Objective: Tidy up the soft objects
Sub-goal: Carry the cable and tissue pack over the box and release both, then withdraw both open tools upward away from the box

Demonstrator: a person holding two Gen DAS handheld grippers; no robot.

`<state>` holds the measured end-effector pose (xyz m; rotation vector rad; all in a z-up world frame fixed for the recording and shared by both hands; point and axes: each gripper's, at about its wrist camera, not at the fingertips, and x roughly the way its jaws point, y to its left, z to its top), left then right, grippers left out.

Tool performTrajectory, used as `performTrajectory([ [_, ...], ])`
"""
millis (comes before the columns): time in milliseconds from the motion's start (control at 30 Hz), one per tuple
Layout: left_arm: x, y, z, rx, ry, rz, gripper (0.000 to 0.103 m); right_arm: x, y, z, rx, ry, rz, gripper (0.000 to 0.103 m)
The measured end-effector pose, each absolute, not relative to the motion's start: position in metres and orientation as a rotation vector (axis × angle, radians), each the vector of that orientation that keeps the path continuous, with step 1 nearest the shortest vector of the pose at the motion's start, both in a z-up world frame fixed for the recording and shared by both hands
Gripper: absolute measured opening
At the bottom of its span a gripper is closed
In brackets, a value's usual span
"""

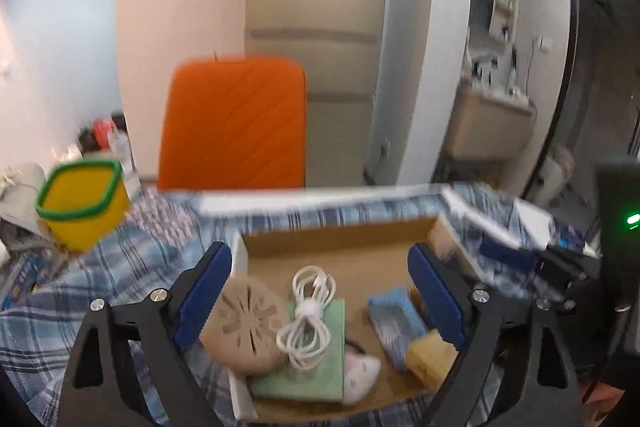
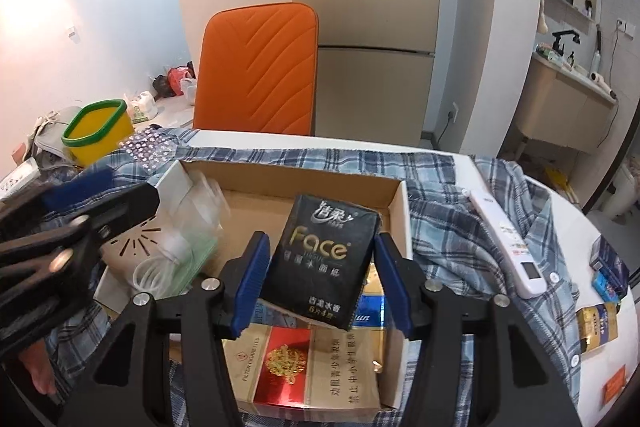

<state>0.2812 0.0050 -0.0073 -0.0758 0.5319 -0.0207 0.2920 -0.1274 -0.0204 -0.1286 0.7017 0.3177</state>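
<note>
The box (image 2: 396, 203) on the plaid cloth (image 2: 452, 227) already holds most of the sorting: a tan disc (image 1: 248, 331), a coiled white cable (image 1: 308, 319) on a green pad (image 1: 320, 355), a small plush (image 1: 360, 375), a blue pack (image 1: 394, 323) and a yellow sponge (image 1: 430, 355), plus cartons (image 2: 312, 363) at the near end. The left gripper (image 1: 320, 307) hangs over these with jaws wide and nothing between them. The right gripper (image 2: 320, 283) holds the black tissue pack (image 2: 324, 263) tilted over the box; its pads seem to touch both sides, though a slight gap is possible. Left to do, I judge: drop this pack in, then perhaps the small packs (image 2: 604, 283) at the table's right edge.
</note>
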Motion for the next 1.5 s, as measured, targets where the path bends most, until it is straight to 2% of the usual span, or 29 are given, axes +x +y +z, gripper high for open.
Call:
performTrajectory([
  [67, 0.276, 0.003, 0.0, -0.052, 0.5, -0.02, 0.092, 0.292, -0.129, -0.019, -0.116, 0.698, 0.318, 0.059],
  [267, 0.269, -0.002, 0.011, -0.028, 0.455, -0.019, 0.092, 0.293, -0.133, -0.017, -0.104, 0.688, 0.31, 0.062],
  [367, 0.261, 0.0, 0.018, -0.051, 0.418, -0.042, 0.092, 0.291, -0.138, -0.014, -0.086, 0.637, 0.312, 0.079],
  [433, 0.256, 0.0, 0.022, -0.05, 0.388, -0.042, 0.092, 0.287, -0.14, -0.011, -0.082, 0.588, 0.307, 0.094],
  [500, 0.249, -0.002, 0.028, -0.026, 0.342, -0.033, 0.092, 0.284, -0.141, -0.007, -0.088, 0.546, 0.292, 0.098],
  [767, 0.205, 0.003, 0.068, -0.074, 0.227, -0.068, 0.092, 0.257, -0.165, 0.025, -0.058, 0.427, 0.183, 0.099],
  [967, 0.155, -0.008, 0.094, -0.029, 0.147, -0.075, 0.092, 0.214, -0.189, 0.054, -0.01, 0.294, 0.149, 0.103],
  [1300, 0.093, -0.022, 0.088, 0.042, 0.085, -0.048, 0.092, 0.133, -0.197, 0.081, -0.044, 0.099, 0.179, 0.103],
  [1400, 0.078, -0.025, 0.082, 0.055, 0.061, -0.054, 0.103, 0.117, -0.197, 0.083, -0.053, 0.074, 0.193, 0.103],
  [1500, 0.063, -0.024, 0.074, 0.055, 0.027, -0.059, 0.103, 0.102, -0.201, 0.082, -0.044, 0.038, 0.197, 0.103],
])
